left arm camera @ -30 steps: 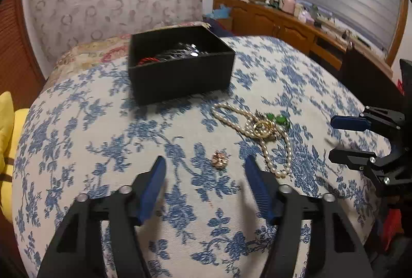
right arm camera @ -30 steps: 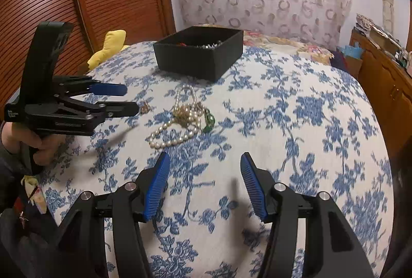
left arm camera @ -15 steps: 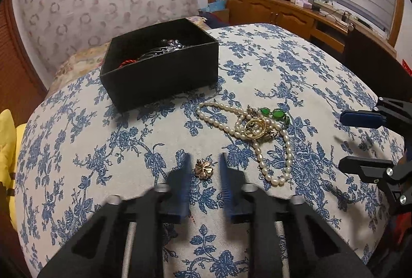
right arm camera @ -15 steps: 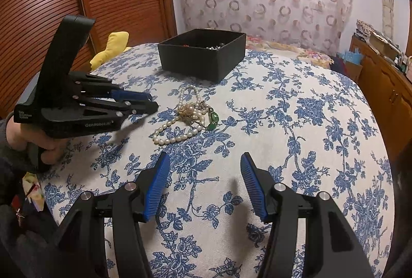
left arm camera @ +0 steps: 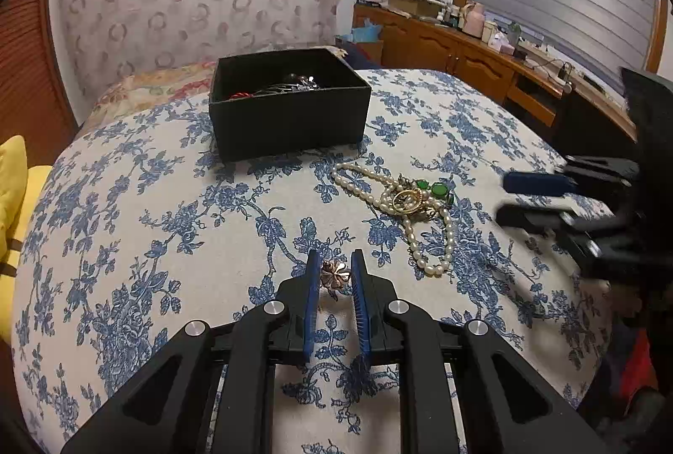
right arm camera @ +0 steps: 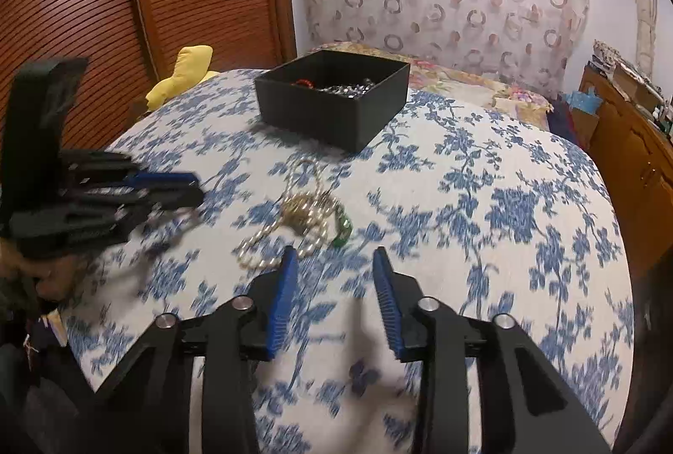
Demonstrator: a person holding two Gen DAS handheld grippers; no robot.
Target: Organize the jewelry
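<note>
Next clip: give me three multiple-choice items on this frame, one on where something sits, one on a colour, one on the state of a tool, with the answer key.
1. Where is the small rose-gold flower-shaped brooch?
A. in the box
B. between the left tool's fingers
C. on the pearl strand

2. What colour are the stones beside the white pearl necklace tangled with a gold ring piece?
A. red
B. green
C. purple

3. How does the right tool stand?
A. open, holding nothing
B. shut on the pearls
C. inside the box

Key: 1 B, the left tool has its blue pads close on either side of the brooch, above the blue floral cloth. 2 B, green stones lie by the ring. 3 A, its jaws are spread above the cloth, short of the square black open box.
</note>
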